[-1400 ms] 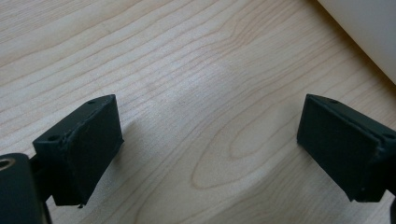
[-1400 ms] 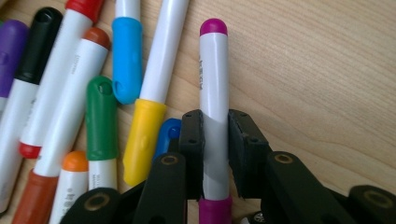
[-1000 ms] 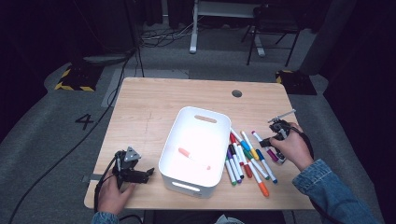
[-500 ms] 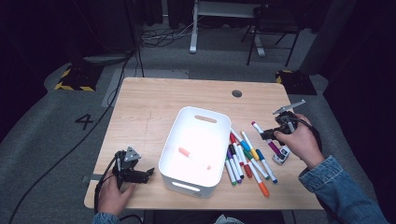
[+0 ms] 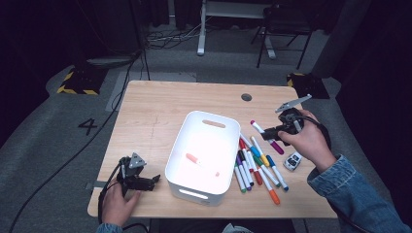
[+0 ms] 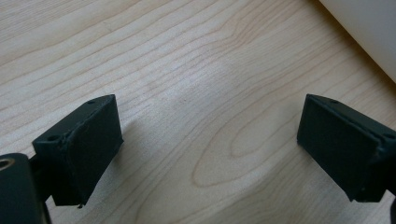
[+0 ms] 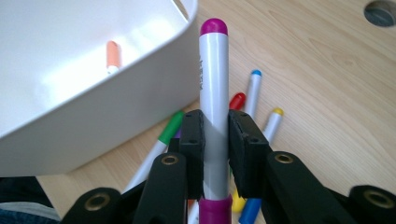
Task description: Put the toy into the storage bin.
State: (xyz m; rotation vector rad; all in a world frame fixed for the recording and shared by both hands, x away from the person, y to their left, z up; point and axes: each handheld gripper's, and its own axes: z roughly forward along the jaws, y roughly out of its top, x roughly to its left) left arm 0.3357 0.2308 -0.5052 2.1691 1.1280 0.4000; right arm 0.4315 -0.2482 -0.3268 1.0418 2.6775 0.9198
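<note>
Marker [image 7: 213,93] clamped in right tool [image 5: 270,131] (over bin [image 5: 180,160] rim).

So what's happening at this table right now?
A person is clearing markers into a white bin. The right gripper is shut on a purple-capped marker, held above the loose markers beside the bin. One orange marker lies inside the bin. The left gripper rests open on the table, holding nothing.
</note>
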